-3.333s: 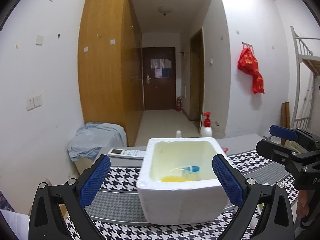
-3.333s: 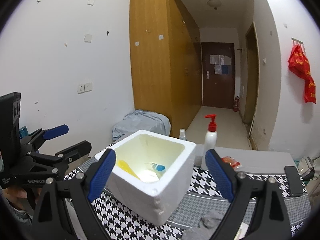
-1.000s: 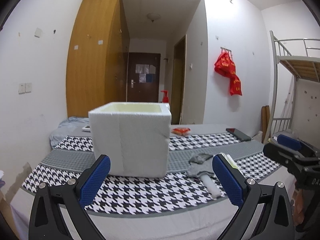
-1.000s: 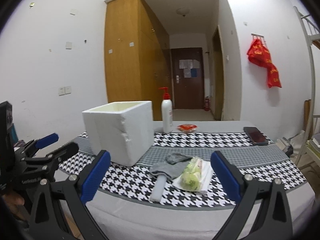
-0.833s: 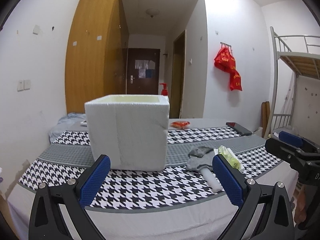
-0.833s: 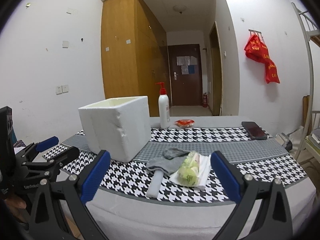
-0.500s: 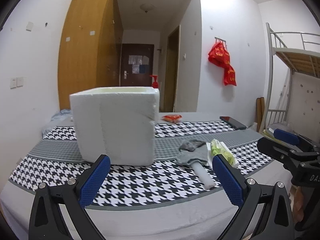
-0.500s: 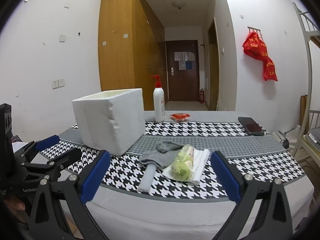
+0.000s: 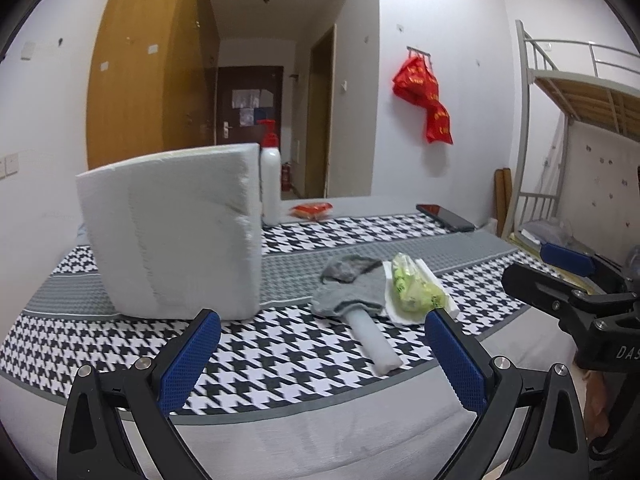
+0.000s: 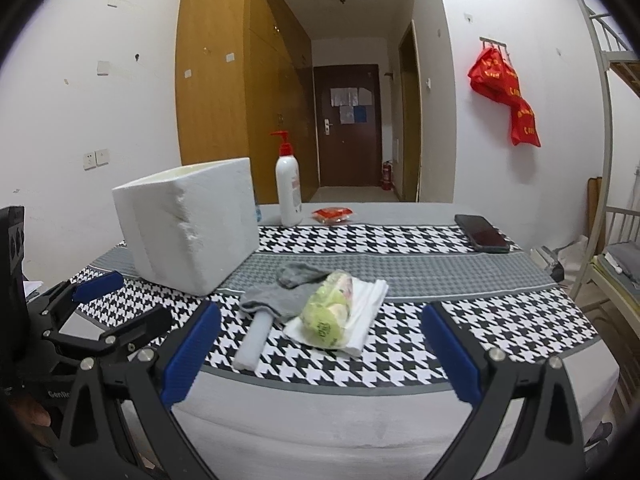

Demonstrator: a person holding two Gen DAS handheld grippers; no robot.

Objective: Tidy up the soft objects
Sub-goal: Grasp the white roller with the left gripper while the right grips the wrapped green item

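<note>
Both wrist views, low over the near edge of the counter [image 10: 400, 416]. Left tongs [image 9: 320, 356] and right tongs [image 10: 320, 350] each stand with jaws wide apart and nothing between them. The soft objects lie in a cluster at frame centre of the right view: a grey sock [image 10: 280, 294], a white foam roll [image 10: 254, 340] partly under it, and a bagged green item [image 10: 328, 314] resting on a folded white cloth [image 10: 362, 306], all touching or overlapping. The foam box [image 10: 188, 236], the likely receptacle, stands to the cluster's left, near but apart. Key relation: in the right view the cluster sits just ahead of the right tongs, between the jaw lines; in the left view it lies right of centre [image 9: 352, 288]. The right tongs therefore appear the better aligned. The roll's long axis runs from near edge toward the sock, roughly along the approach line, so a grasp across its width should suit without much wrist turn
</note>
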